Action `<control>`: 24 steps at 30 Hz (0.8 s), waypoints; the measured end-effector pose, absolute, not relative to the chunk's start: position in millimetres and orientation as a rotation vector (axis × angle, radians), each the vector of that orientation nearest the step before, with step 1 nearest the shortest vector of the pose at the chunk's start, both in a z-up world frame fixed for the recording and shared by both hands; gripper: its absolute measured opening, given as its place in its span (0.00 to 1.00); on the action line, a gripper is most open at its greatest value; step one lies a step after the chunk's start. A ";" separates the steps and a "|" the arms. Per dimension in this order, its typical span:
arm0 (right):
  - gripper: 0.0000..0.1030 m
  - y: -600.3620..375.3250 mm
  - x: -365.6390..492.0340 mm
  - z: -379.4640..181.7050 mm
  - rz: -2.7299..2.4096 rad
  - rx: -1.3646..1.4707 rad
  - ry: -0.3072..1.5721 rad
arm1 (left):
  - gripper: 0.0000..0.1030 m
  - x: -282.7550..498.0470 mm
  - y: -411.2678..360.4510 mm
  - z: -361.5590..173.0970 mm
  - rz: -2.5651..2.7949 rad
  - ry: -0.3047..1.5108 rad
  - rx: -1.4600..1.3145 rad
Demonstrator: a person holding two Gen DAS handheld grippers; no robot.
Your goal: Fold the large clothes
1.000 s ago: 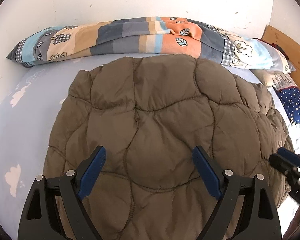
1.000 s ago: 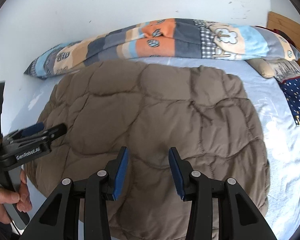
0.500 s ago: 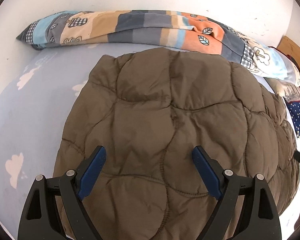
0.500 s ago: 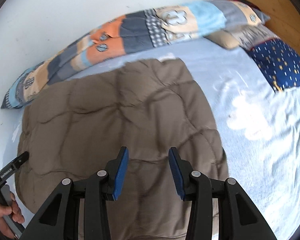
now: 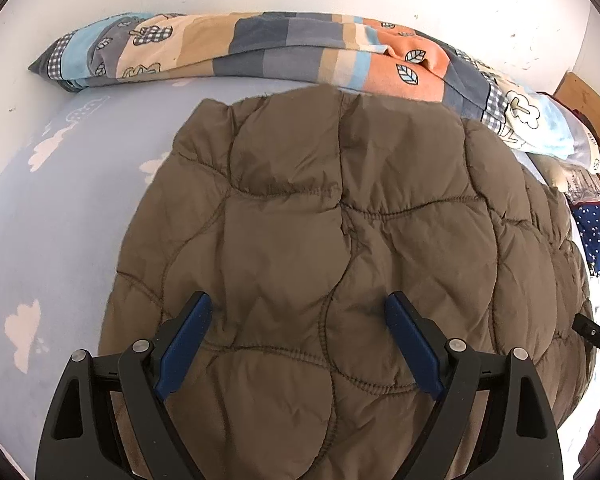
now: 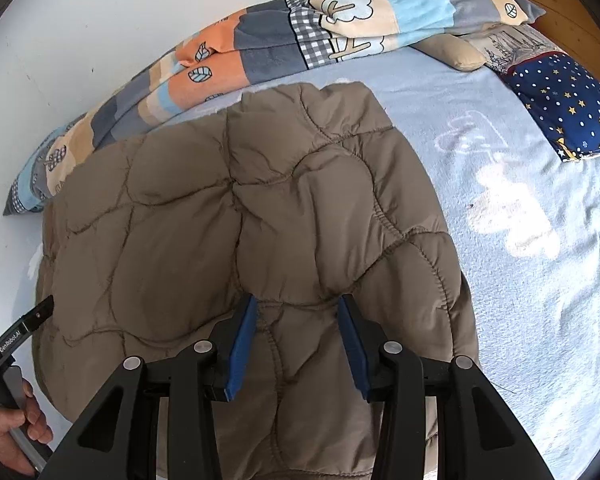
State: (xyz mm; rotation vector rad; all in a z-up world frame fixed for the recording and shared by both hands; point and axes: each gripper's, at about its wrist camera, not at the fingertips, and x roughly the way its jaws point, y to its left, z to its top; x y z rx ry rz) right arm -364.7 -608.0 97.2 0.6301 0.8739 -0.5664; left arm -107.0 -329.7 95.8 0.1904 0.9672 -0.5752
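We judge the jacket (image 5: 340,240) soft, puffy, light (likely slippery); take its near hem corners. Left tongs (image 5: 298,342) and right tongs (image 6: 298,344) released, empty.

Right gripper (image 6: 298,312) perhaps pressing quilted jacket (image 6: 204,220)

Both wrist cameras look steeply down, close over the coat (image 5: 324,248), toward the wall at twelve o'clock. Left view sits toward its left edge, right view toward its right; both share the blanket (image 6: 284,40).
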 end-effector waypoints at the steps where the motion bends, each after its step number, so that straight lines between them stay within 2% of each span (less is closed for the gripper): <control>1: 0.44 -607.7 -364.2 99.2 -0.569 0.627 0.868 | 0.86 -106.8 -327.9 98.4 -0.574 0.957 0.186; 9: 0.44 -619.4 -380.1 114.7 -0.618 0.601 0.817 | 0.86 -88.6 -301.9 111.5 -0.522 0.927 0.141; 16: 0.44 -646.1 -398.9 105.4 -0.682 0.661 0.827 | 0.86 -59.8 -266.8 103.9 -0.435 0.978 0.086; 24: 0.46 -640.0 -388.2 88.8 -0.679 0.603 0.909 | 0.86 -66.5 -283.6 82.2 -0.443 1.024 0.213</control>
